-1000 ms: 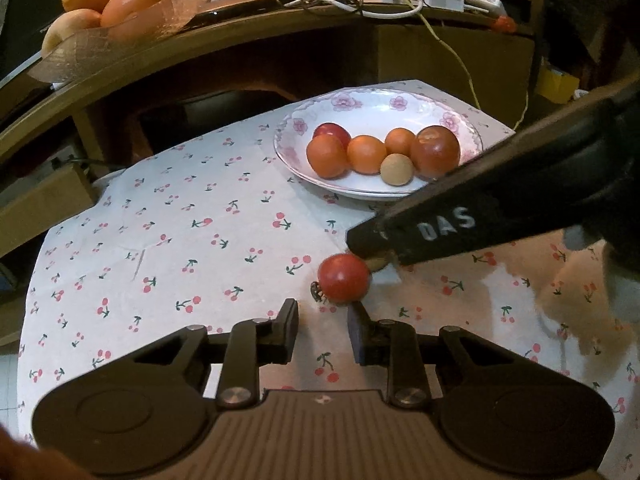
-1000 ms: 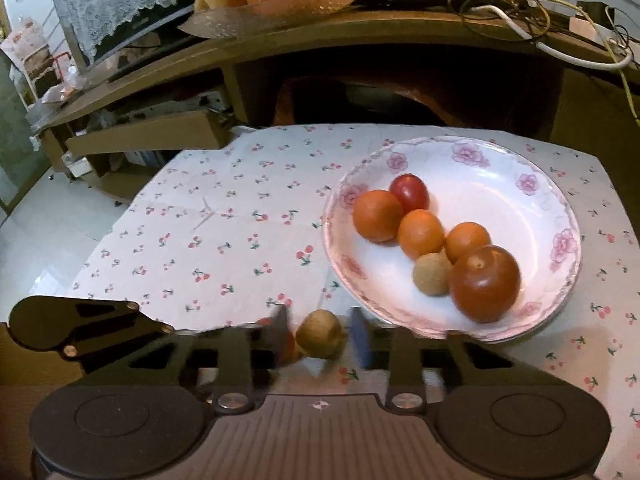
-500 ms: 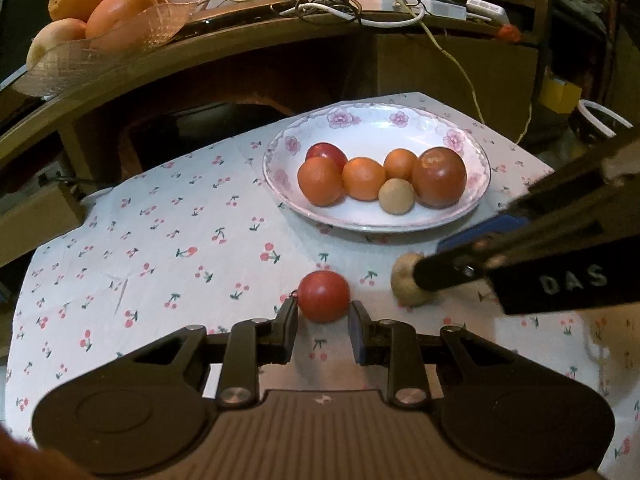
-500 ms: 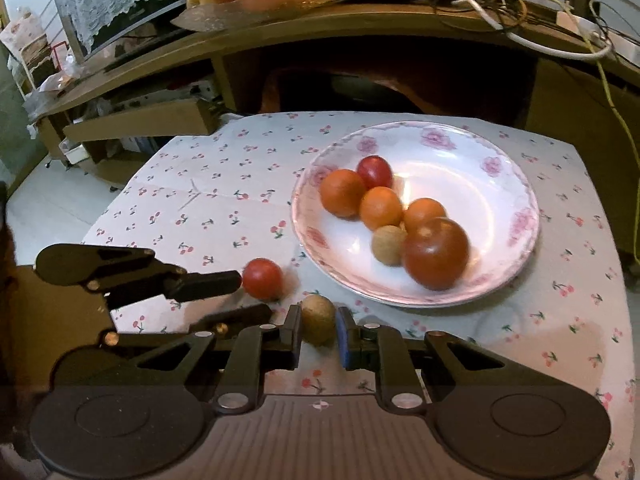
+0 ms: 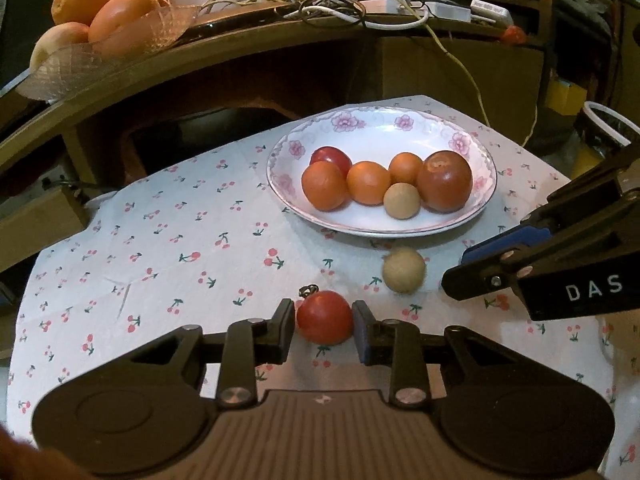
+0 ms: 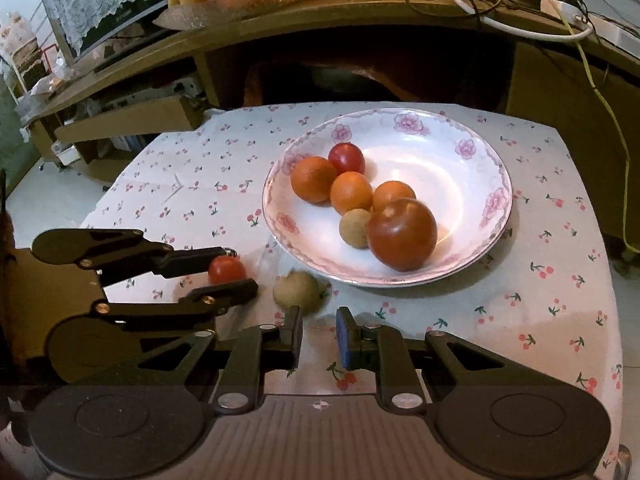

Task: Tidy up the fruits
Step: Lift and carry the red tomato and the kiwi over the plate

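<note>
A small red tomato (image 5: 325, 317) lies on the cherry-print cloth between the fingers of my left gripper (image 5: 324, 330), which closely flank it; it also shows in the right wrist view (image 6: 226, 269). A tan round fruit (image 5: 403, 269) lies loose on the cloth, just ahead and left of my open, empty right gripper (image 6: 318, 330); it shows there too (image 6: 297, 290). A white flowered plate (image 6: 460, 152) holds several fruits: oranges, a red tomato, a tan fruit and a large red-brown tomato (image 6: 402, 234).
A wooden desk (image 5: 240, 52) stands behind the table with a glass bowl of large fruit (image 5: 108, 28) and tangled cables (image 5: 360, 8). The table edge drops off on the left and right. The other gripper's arm (image 5: 560, 264) reaches in from the right.
My right gripper has opened, let go of the tan fruit and drawn back. My left gripper has moved forward so the red tomato sits between its fingers.
</note>
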A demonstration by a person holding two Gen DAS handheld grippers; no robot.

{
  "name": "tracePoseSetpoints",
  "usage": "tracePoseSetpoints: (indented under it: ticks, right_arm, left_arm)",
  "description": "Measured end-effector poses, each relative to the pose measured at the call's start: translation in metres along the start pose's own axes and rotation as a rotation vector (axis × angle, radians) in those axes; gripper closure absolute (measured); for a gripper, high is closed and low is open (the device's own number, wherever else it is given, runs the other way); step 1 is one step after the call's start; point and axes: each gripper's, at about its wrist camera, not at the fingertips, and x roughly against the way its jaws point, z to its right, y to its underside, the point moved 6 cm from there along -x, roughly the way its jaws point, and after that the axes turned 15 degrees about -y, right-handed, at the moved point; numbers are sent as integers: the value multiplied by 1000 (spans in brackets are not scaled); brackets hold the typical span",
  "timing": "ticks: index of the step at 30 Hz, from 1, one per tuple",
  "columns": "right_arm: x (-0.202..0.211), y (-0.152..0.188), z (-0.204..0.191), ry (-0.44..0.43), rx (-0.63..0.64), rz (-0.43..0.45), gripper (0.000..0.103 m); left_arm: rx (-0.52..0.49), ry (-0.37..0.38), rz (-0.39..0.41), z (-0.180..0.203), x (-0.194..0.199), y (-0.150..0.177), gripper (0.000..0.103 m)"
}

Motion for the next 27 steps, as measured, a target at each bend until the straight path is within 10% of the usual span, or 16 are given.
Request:
tracePoseSetpoints:
  ticks: [11, 27]
  right_arm:
    - [-5, -12, -7, -42, -16, 54, 59]
    - [-37, -24, -38, 24, -75, 150, 60]
  left_arm:
    - [-41, 3, 18, -1, 7, 1, 69]
    - [-6, 17, 18, -34, 24, 17, 70]
